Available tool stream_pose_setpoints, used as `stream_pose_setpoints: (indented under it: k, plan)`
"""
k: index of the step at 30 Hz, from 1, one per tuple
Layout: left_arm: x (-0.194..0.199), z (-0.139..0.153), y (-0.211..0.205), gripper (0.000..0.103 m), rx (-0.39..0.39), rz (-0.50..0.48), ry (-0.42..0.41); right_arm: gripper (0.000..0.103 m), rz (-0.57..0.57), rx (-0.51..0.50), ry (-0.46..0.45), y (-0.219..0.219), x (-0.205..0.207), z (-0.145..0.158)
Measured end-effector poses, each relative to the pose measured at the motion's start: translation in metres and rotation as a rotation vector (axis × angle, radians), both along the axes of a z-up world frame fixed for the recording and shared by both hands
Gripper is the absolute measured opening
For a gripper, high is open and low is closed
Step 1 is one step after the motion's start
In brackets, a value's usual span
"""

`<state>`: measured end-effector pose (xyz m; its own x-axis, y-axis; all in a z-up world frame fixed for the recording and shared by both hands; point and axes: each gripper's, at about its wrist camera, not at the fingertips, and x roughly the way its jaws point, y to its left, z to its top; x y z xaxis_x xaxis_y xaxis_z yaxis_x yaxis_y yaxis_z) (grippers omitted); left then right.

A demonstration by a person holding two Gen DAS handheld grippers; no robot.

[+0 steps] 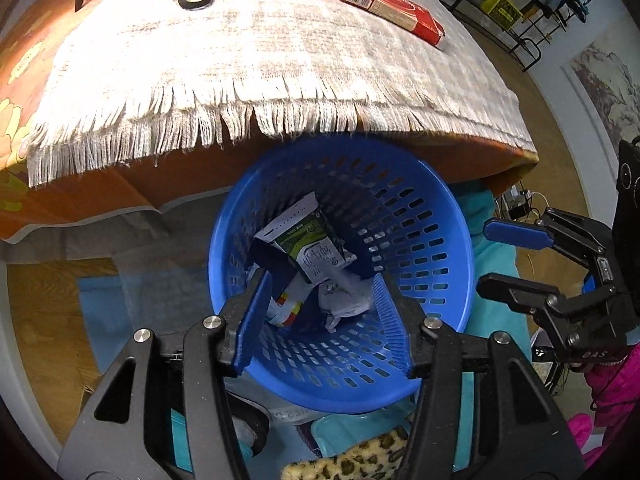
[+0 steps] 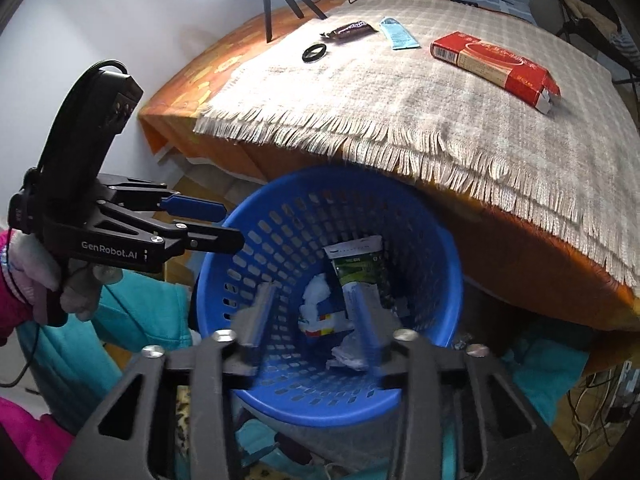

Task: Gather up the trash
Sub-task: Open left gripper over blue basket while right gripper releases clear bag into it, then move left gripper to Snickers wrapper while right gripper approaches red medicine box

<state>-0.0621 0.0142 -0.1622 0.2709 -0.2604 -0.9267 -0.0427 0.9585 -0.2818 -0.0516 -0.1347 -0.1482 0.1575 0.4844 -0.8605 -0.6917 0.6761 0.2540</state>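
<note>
Your table (image 2: 500,128), draped in a fringed beige cloth (image 1: 240,60), fills the upper part of both views, and its edge overhangs the blue basket (image 1: 436,240), likely parked there so trash can go straight off the edge into it. You hold both grippers over the basket's mouth. The left gripper (image 1: 324,304) has its fingers spread wide with nothing between them. The right gripper (image 2: 312,320) is likewise spread and empty; from the left wrist camera it sits off to the right, beside the rim.

Inside the basket lie a green carton (image 1: 316,248), a crumpled white tissue (image 1: 344,300) and a wrapper with coloured squares (image 2: 320,326).

4 pieces remain on the cloth, well apart from the basket: a red box (image 2: 496,66), a blue packet (image 2: 398,34), a dark candy bar wrapper (image 2: 352,28) and a black ring (image 2: 315,53). I judge the collecting roughly half done.
</note>
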Motion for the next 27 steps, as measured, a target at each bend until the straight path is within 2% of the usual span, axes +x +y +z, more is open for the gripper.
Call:
stream_pose_setpoints:
  k: [5,12,21,22,24,27]
  plan:
    - [0.003,0.002,-0.001,0.054,0.009,0.008,-0.011,0.052,-0.020,-0.024,-0.014,0.000,0.001,0.002]
    - [0.006,0.006,0.002,0.054,0.018,0.017,-0.022,0.065,-0.065,-0.058,-0.037,-0.003,0.005,0.003]
    - [0.010,0.008,-0.001,0.055,0.027,0.015,-0.029,0.067,-0.141,-0.131,-0.063,-0.008,0.013,0.004]
    - [0.010,0.009,-0.001,0.055,0.028,0.015,-0.032,0.068,-0.148,-0.138,-0.068,-0.009,0.013,0.004]
    - [0.013,0.010,-0.001,0.064,0.032,0.016,-0.038,0.068,-0.161,-0.149,-0.075,-0.010,0.015,0.005]
    - [0.016,0.014,-0.002,0.064,0.038,0.016,-0.050,0.068,-0.179,-0.148,-0.082,-0.013,0.018,0.007]
